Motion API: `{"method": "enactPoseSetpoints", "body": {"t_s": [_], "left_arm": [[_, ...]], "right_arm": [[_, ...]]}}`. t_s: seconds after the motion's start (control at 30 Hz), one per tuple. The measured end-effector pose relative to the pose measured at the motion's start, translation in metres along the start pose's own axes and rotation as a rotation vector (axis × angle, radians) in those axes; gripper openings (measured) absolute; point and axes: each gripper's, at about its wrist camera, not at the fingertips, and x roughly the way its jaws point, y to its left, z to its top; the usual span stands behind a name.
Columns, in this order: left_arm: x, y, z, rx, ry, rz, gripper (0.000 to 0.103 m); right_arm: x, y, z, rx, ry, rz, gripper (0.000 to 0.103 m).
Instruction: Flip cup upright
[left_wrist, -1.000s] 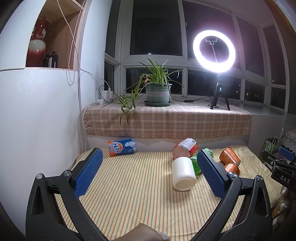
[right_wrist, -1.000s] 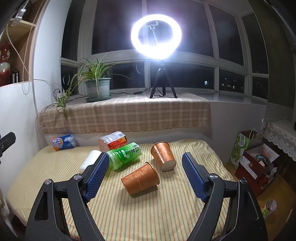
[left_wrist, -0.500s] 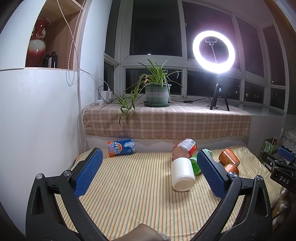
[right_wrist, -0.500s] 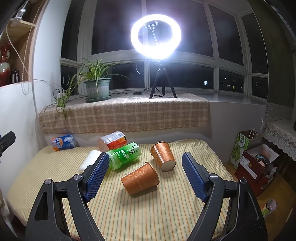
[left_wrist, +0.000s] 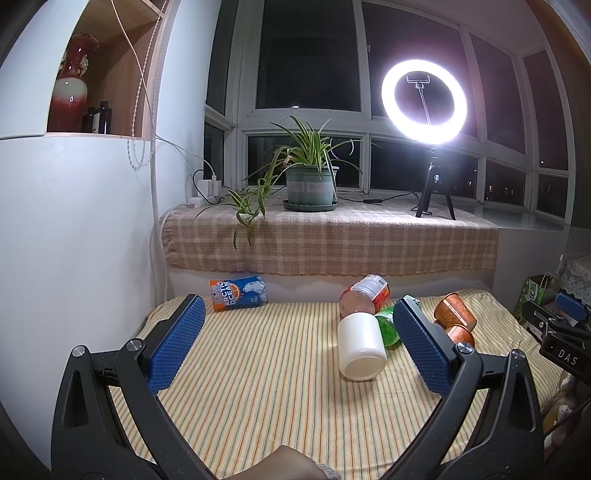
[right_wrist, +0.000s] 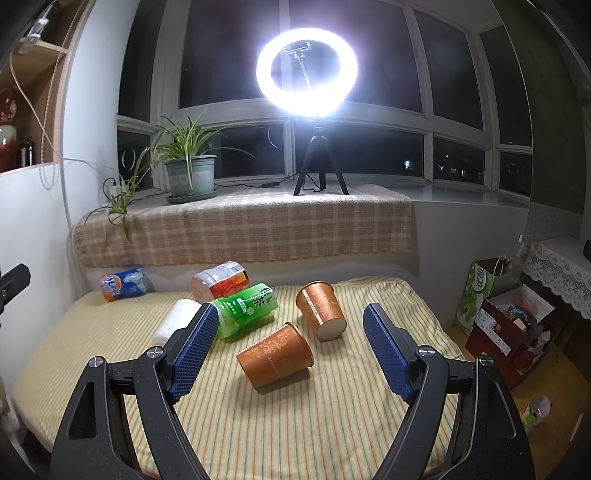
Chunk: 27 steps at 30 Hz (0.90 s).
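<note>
- While both grippers hover above the striped tablecloth (right_wrist: 295, 424), nothing has been grasped, so the task looks to be at its approach step.
- Right gripper (right_wrist: 286, 347): jaws spread wide and empty. Directly ahead, between its blue pads, the nearer orange paper cup (right_wrist: 275, 354) lies on its side, mouth toward the gripper's right.
- A second orange paper cup (right_wrist: 322, 309) lies tipped over just beyond the first, base toward the gripper, close to it but whether they touch is unclear.
- Left gripper (left_wrist: 295, 343): also wide open, holding nothing. The two cups sit far off to its right, partly hidden behind its right pad (left_wrist: 421, 347).
- Next move, as a judgement: the right gripper would advance and lower so its pads straddle the nearer cup's wall, close gently since paper crushes, then rotate it onto its base.
- Clutter ahead and left of the right gripper: a green tea bottle (right_wrist: 245, 308), a red-labelled bottle (right_wrist: 219, 282), a white jar (right_wrist: 175, 321) and a blue Arctic Ocean can (right_wrist: 122, 282), all lying down.
- Surface: soft, slightly rumpled yellow cloth, which may let an upright cup wobble.
- Room: a checked cloth covers the windowsill beyond, carrying a potted spider plant (right_wrist: 190, 166) and a glowing ring light (right_wrist: 306, 66) on a tripod; dark night windows behind.
</note>
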Motion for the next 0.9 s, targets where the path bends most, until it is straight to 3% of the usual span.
{"method": "enactPoseSetpoints", "body": {"t_s": [0.5, 0.9], "left_arm": [[0.0, -0.003, -0.003, 0.0, 0.001, -0.002, 0.103], [0.027, -0.012, -0.01, 0.021, 0.082, -0.074, 0.103]], "right_arm": [[0.006, -0.002, -0.004, 0.003, 0.011, -0.008, 0.081], [0.015, -0.007, -0.009, 0.005, 0.033, -0.015, 0.081]]}}
